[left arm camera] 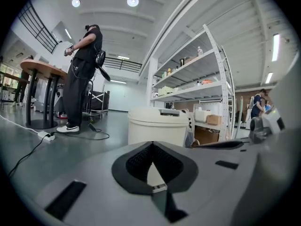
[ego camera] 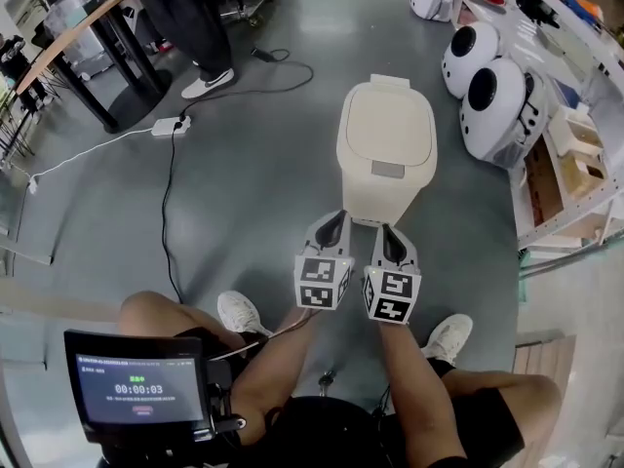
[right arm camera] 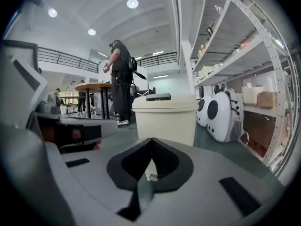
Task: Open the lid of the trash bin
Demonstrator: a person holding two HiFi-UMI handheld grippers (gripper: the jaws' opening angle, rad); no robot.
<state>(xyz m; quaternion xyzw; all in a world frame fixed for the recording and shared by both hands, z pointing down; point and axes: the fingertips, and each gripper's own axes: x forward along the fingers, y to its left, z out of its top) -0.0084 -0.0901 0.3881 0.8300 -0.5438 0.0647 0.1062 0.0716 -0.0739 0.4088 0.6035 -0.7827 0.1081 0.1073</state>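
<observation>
A cream trash bin [ego camera: 387, 154] stands on the grey floor just ahead of me, its lid [ego camera: 388, 122] down and a grey tab [ego camera: 387, 169] at the lid's near edge. My left gripper [ego camera: 336, 216] and right gripper [ego camera: 388, 230] are held side by side just short of the bin's near wall, both pointing at it. The left gripper view has the bin [left arm camera: 157, 126] straight ahead beyond the left gripper [left arm camera: 152, 144], whose jaws are shut on nothing. From the right gripper view the bin [right arm camera: 164, 119] stands close ahead of the right gripper [right arm camera: 151, 139], also shut and empty.
A person [ego camera: 190, 27] stands at the back left beside a round table [ego camera: 88, 47]. A power strip [ego camera: 169, 125] and cables lie on the floor left of the bin. White pod-shaped units [ego camera: 497, 96] and a shelf rack [ego camera: 575, 164] line the right side. A timer screen [ego camera: 141, 390] sits at my lower left.
</observation>
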